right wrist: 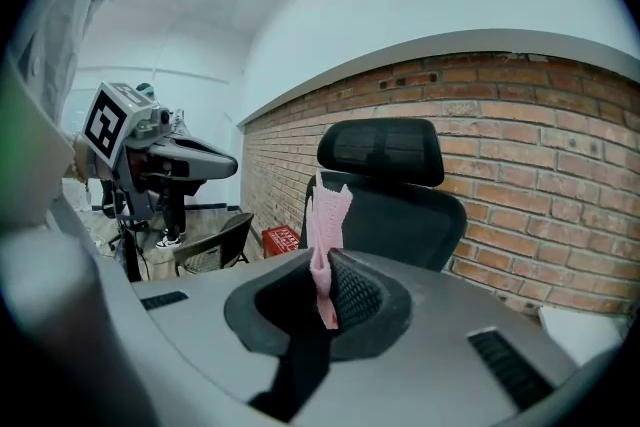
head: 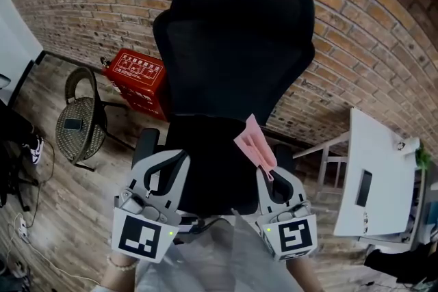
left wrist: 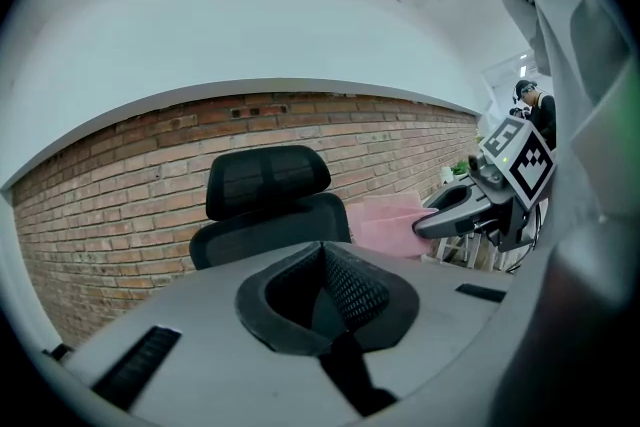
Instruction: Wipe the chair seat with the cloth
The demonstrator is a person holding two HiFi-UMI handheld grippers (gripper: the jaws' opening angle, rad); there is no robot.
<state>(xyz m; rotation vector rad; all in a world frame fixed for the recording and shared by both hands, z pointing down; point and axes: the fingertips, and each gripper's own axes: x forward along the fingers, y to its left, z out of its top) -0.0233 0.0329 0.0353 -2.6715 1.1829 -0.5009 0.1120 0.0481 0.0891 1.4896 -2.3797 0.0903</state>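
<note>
A black mesh office chair [head: 233, 44] stands against the brick wall, its seat [head: 205, 161] just ahead of both grippers. My right gripper [head: 272, 178] is shut on a pink cloth [head: 255, 144] that sticks up above the seat's right side; in the right gripper view the cloth [right wrist: 325, 235] stands pinched between the jaws. My left gripper [head: 159, 173] hovers over the seat's left side, jaws shut with nothing in them. The left gripper view shows the chair [left wrist: 270, 210], the cloth [left wrist: 388, 223] and the right gripper [left wrist: 480, 205].
A red box [head: 137, 78] sits on the floor by the wall, left of the chair. A wicker chair [head: 81, 121] stands further left. A white table [head: 383, 174] is at the right. Cables [head: 24, 229] lie on the wooden floor at the left.
</note>
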